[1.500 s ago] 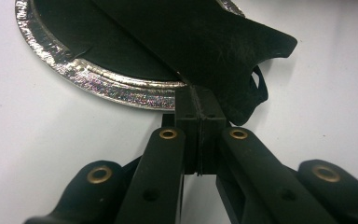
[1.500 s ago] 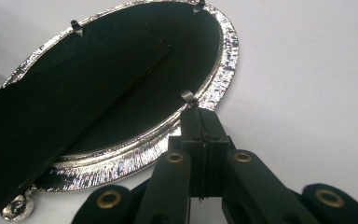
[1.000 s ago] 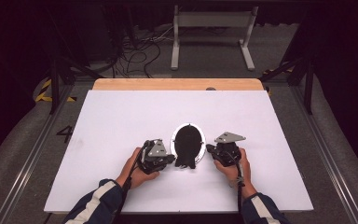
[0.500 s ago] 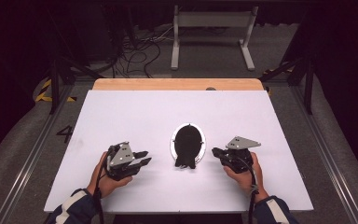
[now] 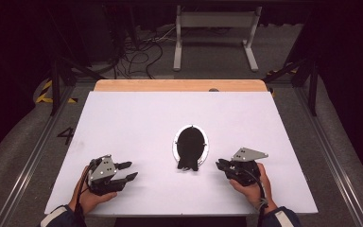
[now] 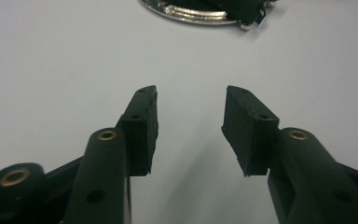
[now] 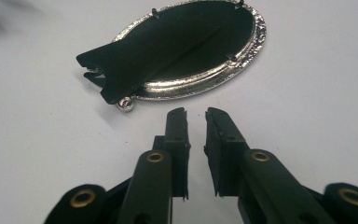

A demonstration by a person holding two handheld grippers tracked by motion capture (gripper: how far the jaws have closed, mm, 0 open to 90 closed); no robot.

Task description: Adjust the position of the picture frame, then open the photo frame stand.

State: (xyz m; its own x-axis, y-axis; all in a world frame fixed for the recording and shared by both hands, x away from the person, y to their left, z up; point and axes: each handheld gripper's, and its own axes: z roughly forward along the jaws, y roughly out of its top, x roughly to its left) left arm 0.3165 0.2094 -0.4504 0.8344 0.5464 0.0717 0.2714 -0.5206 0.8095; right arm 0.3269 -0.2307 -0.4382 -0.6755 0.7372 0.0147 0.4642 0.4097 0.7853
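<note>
- An oval silver picture frame (image 5: 190, 146) lies face down near the middle of the white table (image 5: 137, 118), its black backing uppermost and its long axis running from 12 to 6 o'clock in the high view.
- A black easel stand (image 5: 187, 165) folds out from the backing and sticks past the rim at the frame's 6 o'clock end.
- In the right gripper view the frame (image 7: 242, 51) sits at about 12 o'clock ahead of the jaws, the stand (image 7: 121, 70) pointing toward 9 o'clock, with a small silver ball foot (image 7: 126, 104) at the rim beside it.
- The left gripper (image 5: 127, 170) rests low over the table at about 8 o'clock from the frame, well apart from it, held in the person's left hand (image 5: 87, 198) and pointing toward 3 o'clock.
- Its jaws have just been opening; they stand about half apart with bare tabletop between the pads (image 6: 144, 126), nothing held.
- In the left gripper view the frame's silver rim (image 6: 191, 14) shows at 12 o'clock, far ahead.
- The right gripper (image 5: 220, 165) sits at about 4 o'clock from the frame, near the stand but not touching it, held in the right hand (image 5: 253, 189) and pointing toward 9 o'clock.
- Its jaws have just been opening too; a narrow gap separates the pads (image 7: 177, 140), and nothing lies between them.
</note>
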